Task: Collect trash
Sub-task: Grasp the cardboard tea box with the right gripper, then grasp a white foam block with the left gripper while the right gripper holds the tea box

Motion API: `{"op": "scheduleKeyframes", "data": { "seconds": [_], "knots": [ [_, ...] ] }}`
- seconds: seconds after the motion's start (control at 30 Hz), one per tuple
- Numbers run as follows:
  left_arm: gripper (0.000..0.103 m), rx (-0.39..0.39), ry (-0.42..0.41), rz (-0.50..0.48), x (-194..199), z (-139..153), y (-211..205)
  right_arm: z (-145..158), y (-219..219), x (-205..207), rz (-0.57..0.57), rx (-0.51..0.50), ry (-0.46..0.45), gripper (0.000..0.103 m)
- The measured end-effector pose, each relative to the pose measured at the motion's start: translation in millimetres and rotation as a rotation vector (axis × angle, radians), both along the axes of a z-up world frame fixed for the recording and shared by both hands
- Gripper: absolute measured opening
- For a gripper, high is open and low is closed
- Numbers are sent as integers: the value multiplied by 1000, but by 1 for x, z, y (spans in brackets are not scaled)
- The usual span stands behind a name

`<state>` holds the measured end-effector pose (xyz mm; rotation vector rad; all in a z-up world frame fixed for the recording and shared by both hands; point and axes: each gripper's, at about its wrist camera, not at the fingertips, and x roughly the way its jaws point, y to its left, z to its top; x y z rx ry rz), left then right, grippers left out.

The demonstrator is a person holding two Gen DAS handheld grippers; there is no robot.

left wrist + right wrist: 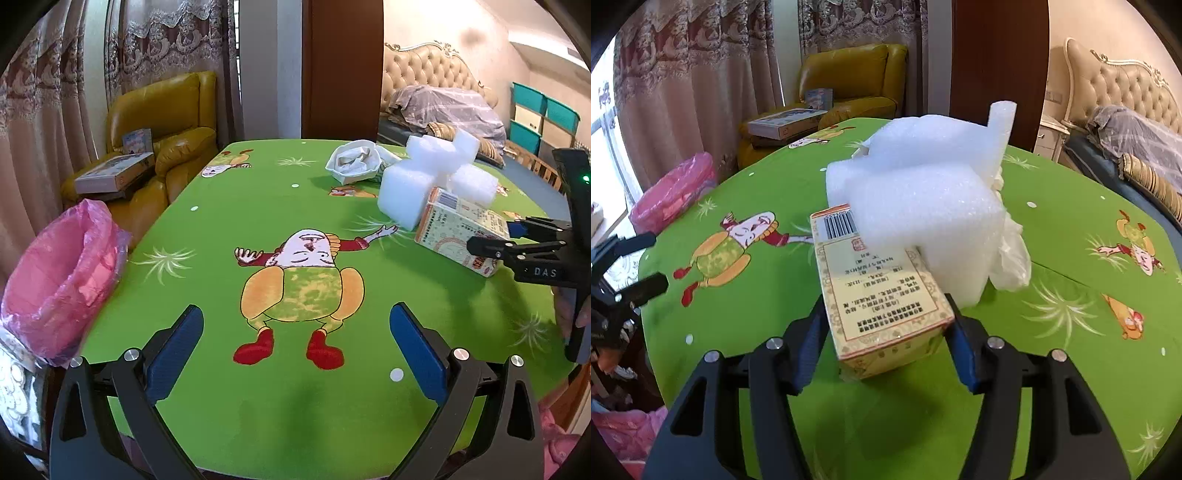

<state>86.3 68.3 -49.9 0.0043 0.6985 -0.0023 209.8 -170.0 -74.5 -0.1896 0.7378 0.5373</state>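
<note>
My right gripper [886,343] is shut on a printed cream carton box [875,291], held tilted just above the green tablecloth [738,332]; it also shows in the left wrist view [458,232], with the right gripper [495,240] at its near end. White foam blocks [923,199] lie against the box's far end, and crumpled white paper [354,162] lies behind them. My left gripper [295,354] is open and empty over the cartoon print. A bin lined with a pink bag [62,273] stands off the table's left edge.
A yellow armchair [166,129] with flat boxes [114,173] on it stands beyond the table's far left. A bed [443,107] is at the back right. A white plastic bag [1012,258] lies right of the foam.
</note>
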Motion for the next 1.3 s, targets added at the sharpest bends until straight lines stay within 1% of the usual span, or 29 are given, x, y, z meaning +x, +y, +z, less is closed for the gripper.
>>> {"op": "scheduleKeyframes", "data": {
  "seconds": [0.13, 0.27, 0.33, 0.4, 0.47, 0.53, 0.67, 0.8, 0.93, 1.03, 1.17, 1.3],
  "knots": [
    [95, -10, 23, 8, 3, 3, -4, 1, -8, -28, 31, -10, -21, 57],
    [95, -21, 37, -18, 7, 5, -20, -3, -34, -53, 20, 11, 0, 57],
    [95, -9, 40, -43, 10, 5, -31, -4, -53, -64, -3, 38, 15, 57],
    [95, 9, 41, -77, 11, 5, -46, -4, -75, -75, -36, 49, 11, 57],
    [95, 19, 44, -116, 13, 6, -62, -5, -95, -83, -83, 62, 6, 57],
    [95, 10, 49, -146, 16, 5, -74, -6, -119, -89, -149, 79, 1, 57],
    [95, -26, 74, -218, 26, 2, -105, -7, -151, -91, -270, 58, -21, 57],
    [95, -22, 83, -268, 33, -3, -131, -7, -174, -92, -361, 36, -57, 57],
    [95, -18, 96, -309, 34, -11, -151, -11, -200, -90, -433, 70, -61, 57],
    [95, -22, 97, -330, 32, -13, -160, -14, -210, -91, -449, 109, -60, 57],
    [95, -25, 85, -364, 27, -13, -169, -15, -208, -92, -455, 101, -76, 57],
    [95, -11, 92, -382, 31, -17, -180, -14, -206, -92, -459, 105, -83, 57]
  ]
}}
